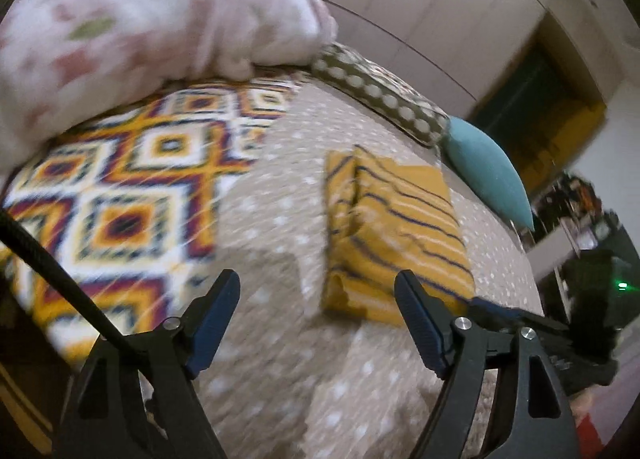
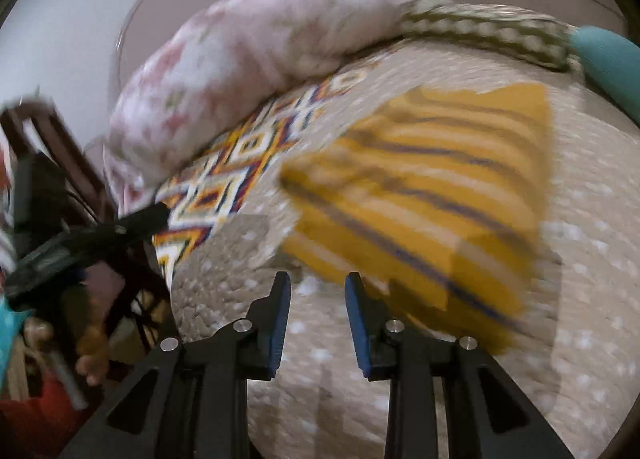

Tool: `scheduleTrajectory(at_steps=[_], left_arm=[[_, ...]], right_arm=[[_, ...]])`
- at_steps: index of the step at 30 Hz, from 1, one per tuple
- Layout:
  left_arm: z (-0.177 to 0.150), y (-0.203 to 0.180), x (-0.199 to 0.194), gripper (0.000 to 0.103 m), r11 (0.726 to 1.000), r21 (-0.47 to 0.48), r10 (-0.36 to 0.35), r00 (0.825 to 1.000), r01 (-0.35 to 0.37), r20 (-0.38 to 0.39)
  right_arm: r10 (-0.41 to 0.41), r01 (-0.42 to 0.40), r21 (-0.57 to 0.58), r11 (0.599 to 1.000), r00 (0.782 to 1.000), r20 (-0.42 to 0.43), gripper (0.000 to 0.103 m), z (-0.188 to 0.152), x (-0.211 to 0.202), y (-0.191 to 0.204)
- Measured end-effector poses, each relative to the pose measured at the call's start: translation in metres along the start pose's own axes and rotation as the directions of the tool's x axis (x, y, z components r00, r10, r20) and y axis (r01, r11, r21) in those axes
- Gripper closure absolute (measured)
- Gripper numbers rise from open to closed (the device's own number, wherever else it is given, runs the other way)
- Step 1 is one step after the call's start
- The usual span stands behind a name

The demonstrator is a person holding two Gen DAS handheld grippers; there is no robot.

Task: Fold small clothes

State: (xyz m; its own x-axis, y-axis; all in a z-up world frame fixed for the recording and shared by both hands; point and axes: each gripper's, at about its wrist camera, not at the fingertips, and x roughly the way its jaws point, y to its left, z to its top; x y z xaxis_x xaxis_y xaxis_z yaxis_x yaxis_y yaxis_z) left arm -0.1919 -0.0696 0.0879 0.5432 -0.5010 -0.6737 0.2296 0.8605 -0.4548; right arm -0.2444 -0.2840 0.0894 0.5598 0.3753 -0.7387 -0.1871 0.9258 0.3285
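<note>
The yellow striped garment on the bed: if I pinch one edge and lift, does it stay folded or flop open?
The yellow striped garment looks like soft knit, folded in loose layers, so lifting by one edge would probably let it sag and unfold. It seems light for its size. On the dotted bedspread, a push would likely bunch it rather than slide it.
</note>
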Motion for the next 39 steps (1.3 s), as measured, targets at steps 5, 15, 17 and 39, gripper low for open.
scheduleTrajectory(at_steps=[5,15,17,39], left_arm=[[0.025,-0.018,0.069,0.025,0.998,0.047,-0.046,0.995,0.050,-0.088],[0.009,-0.031,0.098,0.093,0.992,0.030,-0.109,0.961,0.121,-0.253],[0.001,-0.024,0.097,0.093,0.994,-0.003,-0.103,0.957,0.106,-0.271],[0.035,-0.021,0.094,0.025,0.997,0.015,-0.076,0.983,0.080,-0.166]], right_arm=[[-0.115,0.107,0.095,0.990,0.990,0.083,0.072,0.005,-0.032,-0.045],[-0.153,0.135,0.181,0.974,0.984,0.086,0.072,-0.002,-0.029,-0.073],[-0.151,0.132,0.179,0.975,0.984,0.098,0.072,-0.001,-0.032,-0.075],[-0.097,0.060,0.221,0.973,0.982,0.160,0.029,0.028,-0.021,-0.100]])
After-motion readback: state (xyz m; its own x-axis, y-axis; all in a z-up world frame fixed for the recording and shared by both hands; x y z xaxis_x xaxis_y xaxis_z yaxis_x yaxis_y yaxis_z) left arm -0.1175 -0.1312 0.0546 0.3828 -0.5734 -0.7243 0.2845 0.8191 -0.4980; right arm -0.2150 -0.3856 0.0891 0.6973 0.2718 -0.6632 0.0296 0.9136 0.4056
